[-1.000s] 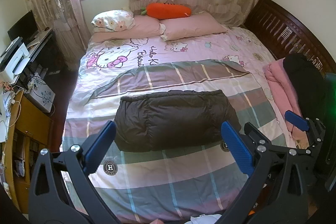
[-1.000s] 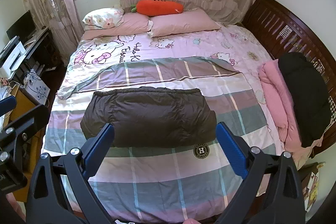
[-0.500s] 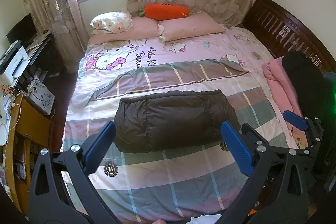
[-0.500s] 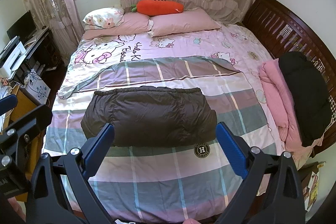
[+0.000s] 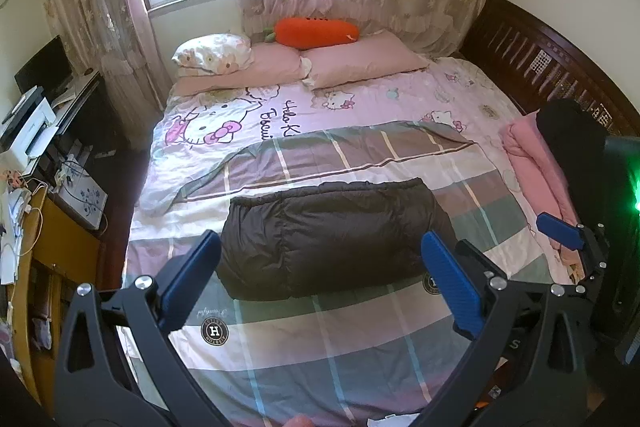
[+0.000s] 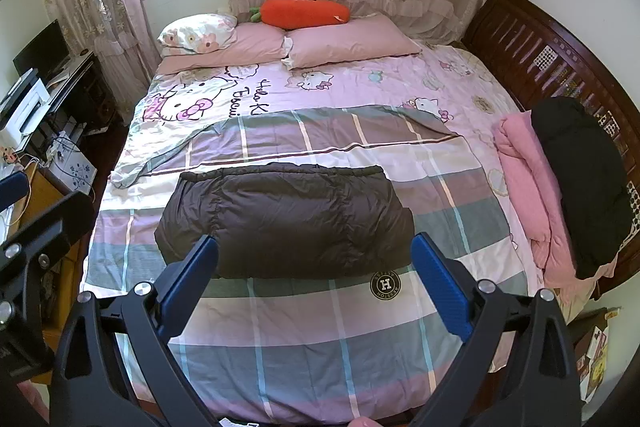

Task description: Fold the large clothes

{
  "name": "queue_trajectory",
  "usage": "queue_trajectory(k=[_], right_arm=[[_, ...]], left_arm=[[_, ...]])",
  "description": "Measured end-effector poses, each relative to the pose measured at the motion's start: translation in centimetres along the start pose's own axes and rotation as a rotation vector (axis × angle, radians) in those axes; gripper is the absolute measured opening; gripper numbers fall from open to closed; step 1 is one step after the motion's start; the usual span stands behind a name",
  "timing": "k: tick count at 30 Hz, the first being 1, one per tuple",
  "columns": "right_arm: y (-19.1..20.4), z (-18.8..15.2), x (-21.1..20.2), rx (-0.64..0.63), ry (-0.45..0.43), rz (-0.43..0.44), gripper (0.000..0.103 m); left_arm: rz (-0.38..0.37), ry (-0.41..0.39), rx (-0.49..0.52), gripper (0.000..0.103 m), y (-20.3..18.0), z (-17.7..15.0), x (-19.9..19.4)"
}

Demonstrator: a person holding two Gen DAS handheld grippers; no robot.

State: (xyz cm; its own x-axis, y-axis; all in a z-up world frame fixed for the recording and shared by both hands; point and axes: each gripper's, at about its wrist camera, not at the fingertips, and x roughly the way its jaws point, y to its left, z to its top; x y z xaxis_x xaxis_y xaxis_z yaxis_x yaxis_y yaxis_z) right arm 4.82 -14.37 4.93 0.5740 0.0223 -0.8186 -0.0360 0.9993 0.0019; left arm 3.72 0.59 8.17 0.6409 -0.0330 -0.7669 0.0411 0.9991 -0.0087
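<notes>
A dark brown puffer jacket (image 5: 332, 235) (image 6: 286, 219) lies folded into a neat block on the plaid quilt (image 5: 304, 339) (image 6: 304, 339) in the middle of the bed. My left gripper (image 5: 320, 283) hangs open above the bed's near part, well short of the jacket, with nothing between its blue pads. My right gripper (image 6: 316, 283) is open too, at a like distance, and empty. In the left wrist view one blue finger of the right tool shows at the right edge (image 5: 560, 231). The left tool's frame shows at the left edge of the right wrist view.
A pink garment (image 6: 524, 187) and a black garment (image 6: 580, 187) lie piled along the bed's right side by the dark wooden bed frame (image 6: 560, 67). Pillows (image 6: 344, 43) and a carrot plush (image 6: 300, 13) sit at the head. A desk with a printer (image 5: 28, 131) stands left.
Both grippers have drifted only slightly; the jacket lies as before, and both grippers stay open.
</notes>
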Motion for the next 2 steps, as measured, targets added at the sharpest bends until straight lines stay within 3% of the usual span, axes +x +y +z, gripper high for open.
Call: queue_trajectory(k=[2], right_arm=[[0.02, -0.06, 0.08, 0.000, 0.001, 0.000, 0.097]], left_arm=[[-0.006, 0.004, -0.008, 0.101, 0.17, 0.04, 0.00]])
